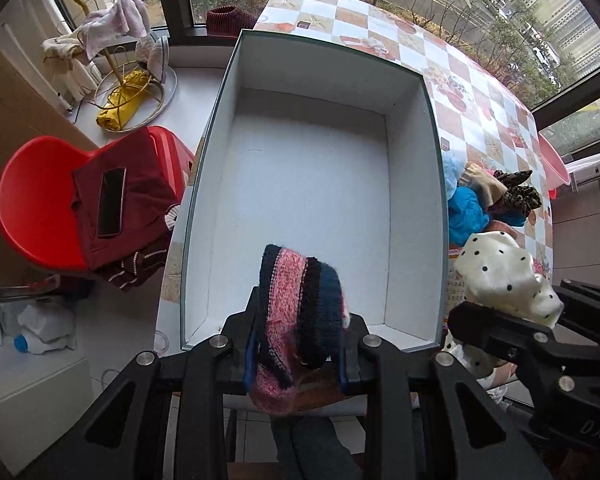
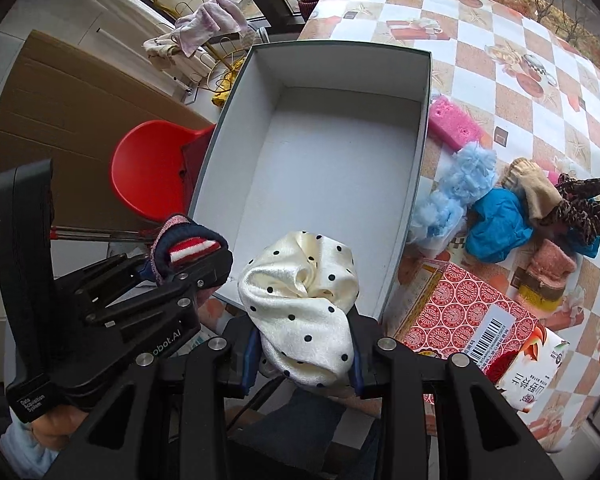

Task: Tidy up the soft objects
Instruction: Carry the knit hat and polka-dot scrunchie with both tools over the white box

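Note:
An open white box [image 1: 412, 208] [image 2: 414, 152] with nothing in it stands on the checked table. My left gripper [image 1: 300, 332] [image 2: 188, 260] is shut on a pink, navy and striped knit sock [image 1: 296, 304] [image 2: 180, 244] and holds it over the box's near edge. My right gripper [image 2: 304, 344] [image 1: 512, 320] is shut on a cream polka-dot cloth [image 2: 304, 300] [image 1: 500, 276], also at the near edge, to the right of the left one. More soft items lie right of the box: a light blue fluffy piece [image 2: 452, 196], a blue cloth [image 2: 496, 224] [image 1: 464, 212], a beige sock [image 2: 532, 188] and a leopard scrunchie [image 2: 580, 204] [image 1: 516, 192].
A pink sponge [image 2: 454, 120] lies by the box's right wall. A red patterned carton [image 2: 464, 308] sits at the near right. A pink fuzzy sock [image 2: 548, 268] lies beyond it. A red chair [image 1: 32, 208] with dark red clothing and a phone [image 1: 111, 202] stands left of the table.

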`<state>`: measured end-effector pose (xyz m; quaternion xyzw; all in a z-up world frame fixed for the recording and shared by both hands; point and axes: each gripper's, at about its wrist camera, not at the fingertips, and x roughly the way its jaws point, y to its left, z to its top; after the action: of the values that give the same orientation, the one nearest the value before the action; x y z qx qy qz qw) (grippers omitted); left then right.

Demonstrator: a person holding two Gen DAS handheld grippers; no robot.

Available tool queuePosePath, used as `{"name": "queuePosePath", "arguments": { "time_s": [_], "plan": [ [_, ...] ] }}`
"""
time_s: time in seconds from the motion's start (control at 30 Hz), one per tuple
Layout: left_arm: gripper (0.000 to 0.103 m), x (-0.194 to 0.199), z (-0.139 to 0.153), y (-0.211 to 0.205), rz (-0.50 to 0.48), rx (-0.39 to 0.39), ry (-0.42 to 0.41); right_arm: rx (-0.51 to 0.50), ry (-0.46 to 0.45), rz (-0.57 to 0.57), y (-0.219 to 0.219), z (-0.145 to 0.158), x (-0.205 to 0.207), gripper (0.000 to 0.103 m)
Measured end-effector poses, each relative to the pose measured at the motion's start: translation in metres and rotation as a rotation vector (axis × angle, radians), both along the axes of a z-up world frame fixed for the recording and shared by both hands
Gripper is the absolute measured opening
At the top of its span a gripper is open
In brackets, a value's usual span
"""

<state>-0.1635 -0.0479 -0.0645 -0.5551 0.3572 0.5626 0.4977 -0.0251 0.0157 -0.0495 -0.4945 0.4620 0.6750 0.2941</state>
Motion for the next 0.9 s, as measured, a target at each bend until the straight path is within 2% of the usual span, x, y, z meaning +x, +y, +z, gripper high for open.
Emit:
{"name": "queuePosePath", "arguments": {
  "time_s": [0.9],
  "plan": [
    [0.032,0.003,-0.011,0.007,-0.017,-0.037,0.021,-0.043,-0.015,-0.010,0.006,-0.016,-0.006,0.036]
  ]
}}
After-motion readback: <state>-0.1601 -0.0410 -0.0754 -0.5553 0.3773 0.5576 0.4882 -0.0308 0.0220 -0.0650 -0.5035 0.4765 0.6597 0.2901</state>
